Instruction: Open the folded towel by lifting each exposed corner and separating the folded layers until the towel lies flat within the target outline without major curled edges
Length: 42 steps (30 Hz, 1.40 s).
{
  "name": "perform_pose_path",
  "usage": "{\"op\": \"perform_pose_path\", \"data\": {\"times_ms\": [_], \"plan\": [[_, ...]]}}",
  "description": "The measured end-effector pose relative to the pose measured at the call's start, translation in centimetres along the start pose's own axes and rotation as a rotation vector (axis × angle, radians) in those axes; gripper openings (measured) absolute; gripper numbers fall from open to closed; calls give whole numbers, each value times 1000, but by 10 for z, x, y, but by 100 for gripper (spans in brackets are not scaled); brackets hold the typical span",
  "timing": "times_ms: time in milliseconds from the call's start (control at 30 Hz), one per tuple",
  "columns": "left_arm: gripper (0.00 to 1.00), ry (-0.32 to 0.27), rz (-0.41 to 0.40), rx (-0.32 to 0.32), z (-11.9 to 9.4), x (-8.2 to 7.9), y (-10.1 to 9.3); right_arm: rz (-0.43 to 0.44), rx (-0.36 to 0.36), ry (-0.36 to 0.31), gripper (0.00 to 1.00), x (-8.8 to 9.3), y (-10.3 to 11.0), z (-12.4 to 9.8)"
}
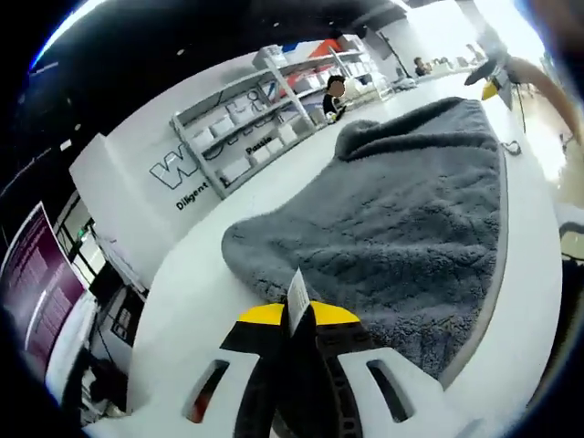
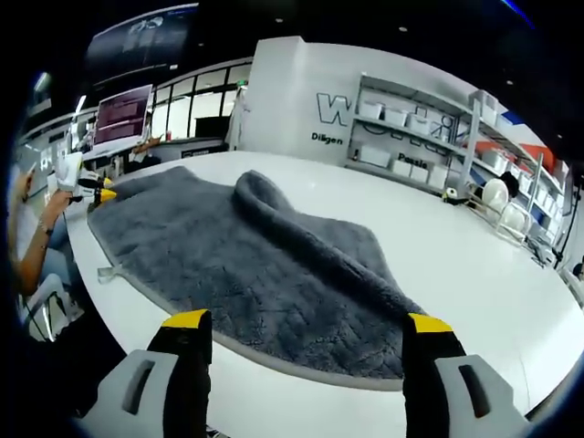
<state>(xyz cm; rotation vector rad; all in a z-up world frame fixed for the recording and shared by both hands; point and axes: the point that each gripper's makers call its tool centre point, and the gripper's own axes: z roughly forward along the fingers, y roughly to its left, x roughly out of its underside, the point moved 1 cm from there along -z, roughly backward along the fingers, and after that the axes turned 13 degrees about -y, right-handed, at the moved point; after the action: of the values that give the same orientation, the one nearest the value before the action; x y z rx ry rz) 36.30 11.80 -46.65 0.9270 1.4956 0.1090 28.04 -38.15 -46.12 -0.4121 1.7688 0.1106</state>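
A grey fluffy towel lies spread on the white table, with one raised, rolled fold running across it. My left gripper is shut on the towel's near corner, where a white label sticks up between the yellow tips. My right gripper is open above the near edge of the towel, nothing between its jaws. The left gripper also appears at the towel's far left corner, and the right gripper at its far end. A pale band borders the towel's edge.
Shelves with white boxes stand along the wall behind the table. A person is by the shelves. A monitor stands at the far left, and a person's arm is beside the table's edge. Bare tabletop surrounds the towel.
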Motion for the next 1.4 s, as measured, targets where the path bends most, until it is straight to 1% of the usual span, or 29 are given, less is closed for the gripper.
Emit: {"op": "perform_pose_path", "data": {"times_ms": [33,100,133,167,267,300,367,400,567,700,833,900,1000,1100,1133,1200,1233,1267,1333,1400], "plan": [[8,5,27,-4,1,-2,0,-2,-1,2,87,0,0,0],[7,15,142,-21,4,-10,1,-3,-3,3,87,1,1,0],[8,17,175,-26,5,-13,0,-3,-4,3,87,1,2,0],[8,17,235,-29,7,-18,-1,-3,-4,3,87,1,2,-1],[7,14,339,-29,10,-30,-9,-1,-2,0,87,1,1,-1],[7,10,362,-31,12,-34,-12,-1,-3,0,87,1,1,-2],[8,-7,356,-39,17,-40,-16,1,-2,1,87,2,1,-2],[8,-26,366,-34,20,-45,-19,2,-3,2,87,3,1,-2],[8,-79,400,17,31,-64,-38,10,-4,6,87,6,0,-2],[8,-142,353,114,40,-77,-66,13,-2,8,87,8,-1,-4],[8,-148,413,154,46,-82,-84,15,-1,8,87,9,-1,-6],[8,-154,424,176,50,-86,-93,15,2,9,86,9,-2,-7],[8,-167,444,192,54,-91,-101,20,4,5,86,8,-2,-8],[8,-181,497,207,57,-98,-109,21,5,6,86,9,-2,-9],[9,-181,503,217,57,-99,-113,21,5,7,86,9,-2,-9],[9,-195,496,267,59,-99,-125,22,4,11,86,10,-2,-9],[9,-197,477,292,59,-98,-131,23,4,12,86,10,-2,-9],[9,-187,475,314,59,-96,-137,23,4,12,86,11,-2,-10],[9,-183,478,320,60,-95,-140,25,3,12,86,12,-1,-10],[9,-178,467,313,61,-94,-140,25,3,16,86,13,-1,-11]]}}
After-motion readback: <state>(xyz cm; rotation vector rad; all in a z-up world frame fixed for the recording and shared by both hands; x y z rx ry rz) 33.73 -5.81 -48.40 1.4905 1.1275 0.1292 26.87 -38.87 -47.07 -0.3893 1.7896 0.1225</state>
